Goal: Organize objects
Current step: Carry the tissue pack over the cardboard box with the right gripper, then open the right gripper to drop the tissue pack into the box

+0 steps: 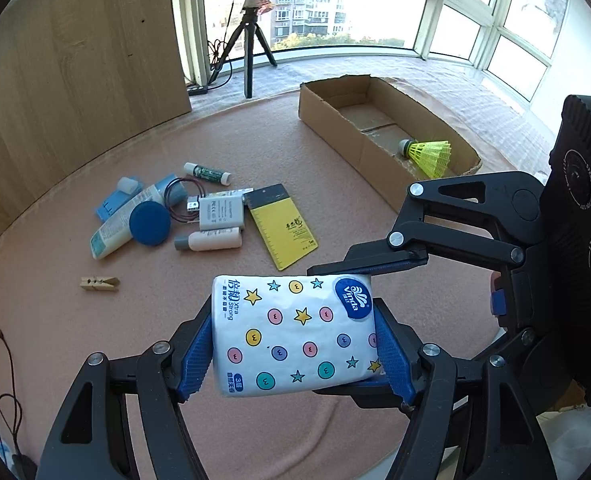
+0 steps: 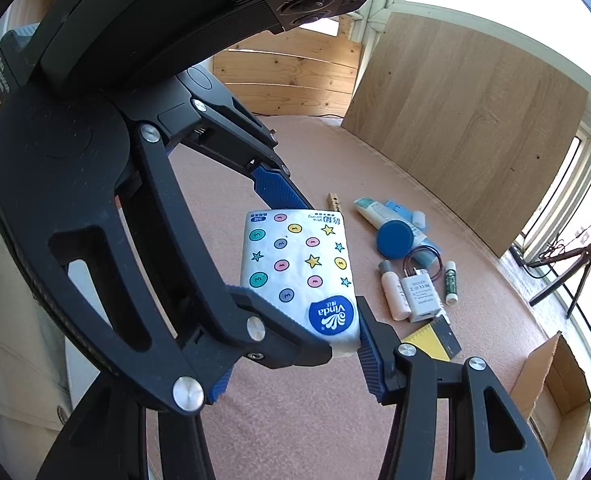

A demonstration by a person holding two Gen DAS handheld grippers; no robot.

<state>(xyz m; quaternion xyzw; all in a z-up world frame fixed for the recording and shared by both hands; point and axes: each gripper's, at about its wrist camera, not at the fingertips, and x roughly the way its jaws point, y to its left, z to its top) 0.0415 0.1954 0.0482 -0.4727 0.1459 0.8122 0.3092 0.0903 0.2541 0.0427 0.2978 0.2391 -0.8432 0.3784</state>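
Note:
A white tissue pack (image 1: 291, 336) printed with coloured dots and stars hangs above the pink mat. My left gripper (image 1: 291, 320) is shut on it, blue pads pressing its two short ends. In the right wrist view the same pack (image 2: 295, 264) shows with the Vinda logo nearest. My right gripper (image 2: 295, 356) is shut across its narrow width at that logo end; the left gripper's black finger partly hides its left pad. The right gripper's fingers (image 1: 375, 266) lie along the pack's top and bottom edges. A cardboard box (image 1: 335, 120) stands beyond, holding a yellow shuttlecock (image 1: 427, 152).
On the mat lie a white tube (image 1: 111, 228), blue round lid (image 1: 149, 224), white charger (image 1: 220, 212), small white bottle (image 1: 211, 239), yellow notepad (image 1: 283, 228), lip balm (image 1: 207, 173) and wooden clothespin (image 1: 99, 283). A wooden board (image 1: 75, 80) and tripod (image 1: 251, 48) stand behind.

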